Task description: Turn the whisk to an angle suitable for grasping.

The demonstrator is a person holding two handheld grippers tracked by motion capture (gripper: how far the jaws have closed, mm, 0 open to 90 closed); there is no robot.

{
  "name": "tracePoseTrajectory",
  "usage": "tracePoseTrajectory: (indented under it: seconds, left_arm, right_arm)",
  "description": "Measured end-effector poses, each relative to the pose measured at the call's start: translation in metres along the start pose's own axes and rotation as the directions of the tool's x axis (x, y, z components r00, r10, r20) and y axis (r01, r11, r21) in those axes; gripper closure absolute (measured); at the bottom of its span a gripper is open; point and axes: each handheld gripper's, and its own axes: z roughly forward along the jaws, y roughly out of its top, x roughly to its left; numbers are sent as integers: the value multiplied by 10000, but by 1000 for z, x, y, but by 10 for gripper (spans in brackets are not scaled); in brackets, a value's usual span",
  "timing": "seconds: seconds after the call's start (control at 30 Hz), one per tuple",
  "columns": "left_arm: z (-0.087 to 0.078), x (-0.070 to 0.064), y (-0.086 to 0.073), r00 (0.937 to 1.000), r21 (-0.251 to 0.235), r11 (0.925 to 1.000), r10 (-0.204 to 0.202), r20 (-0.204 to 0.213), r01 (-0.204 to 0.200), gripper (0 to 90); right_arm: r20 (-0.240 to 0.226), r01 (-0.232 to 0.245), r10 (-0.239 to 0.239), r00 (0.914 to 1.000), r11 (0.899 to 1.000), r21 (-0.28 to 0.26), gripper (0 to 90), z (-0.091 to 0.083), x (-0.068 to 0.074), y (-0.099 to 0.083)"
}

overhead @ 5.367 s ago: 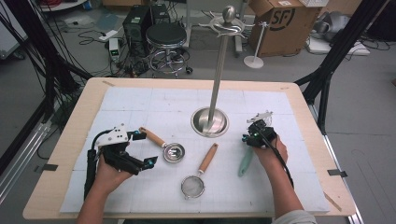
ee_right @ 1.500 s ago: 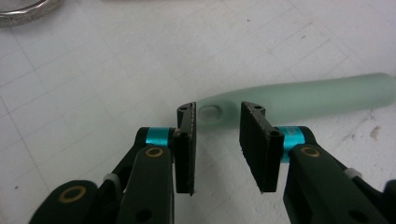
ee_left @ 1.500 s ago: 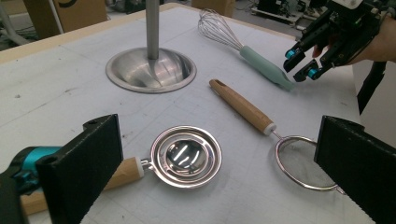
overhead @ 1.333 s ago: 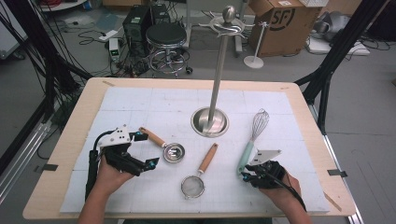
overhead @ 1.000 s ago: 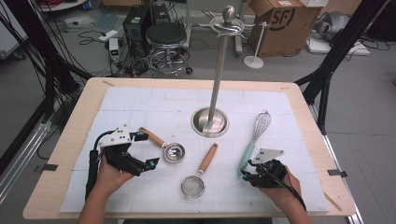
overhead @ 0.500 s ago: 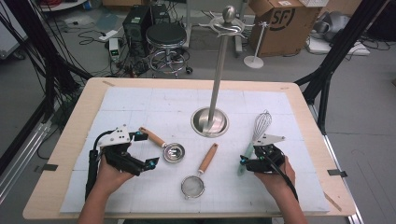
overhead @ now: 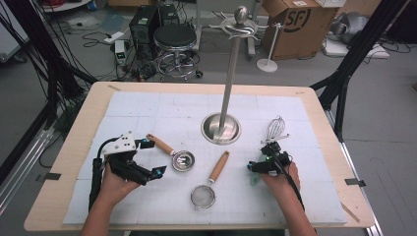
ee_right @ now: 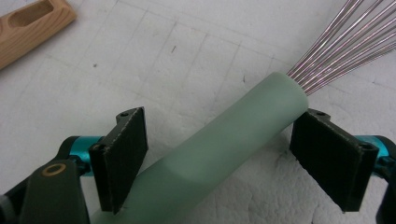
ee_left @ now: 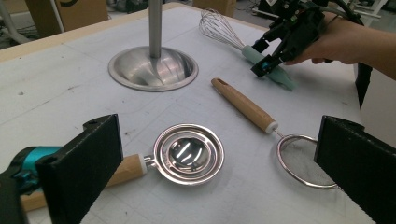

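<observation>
Right tongs (ee_right: 217,158) spread wide astride the whisk (ee_right: 224,154) handle, pads clear, left tongs (ee_left: 215,172) open over separator (ee_left: 189,153).

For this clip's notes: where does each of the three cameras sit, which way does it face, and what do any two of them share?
High view: above the person's table edge, looking forward and down; both forearms, left hand-held gripper, right hand-held gripper.
Left gripper view: rides the left hand-held gripper, facing across the egg separator toward the stand base; own open jaws.
Right gripper view: rides the right hand-held gripper, looking down on the whisk; open jaws straddle its handle.
Shared: high and left gripper views both show the strainer.
</observation>
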Motion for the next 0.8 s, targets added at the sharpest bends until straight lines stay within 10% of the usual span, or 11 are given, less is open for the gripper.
tracePoseTrajectory:
  seconds: [0.47, 0.8]
  left_arm:
    - [-1, 0, -1, 10000, -2, 10000, -10, -7, 10, 16]
    - [0, -1, -1, 10000, 24, 10000, -27, -16, 28, 16]
  right_arm:
    - [-167, 200, -205, 9997, 9994, -286, 606, -16, -12, -15]
    - [-295, 84, -88, 9995, 9999, -122, 660, -25, -23, -27]
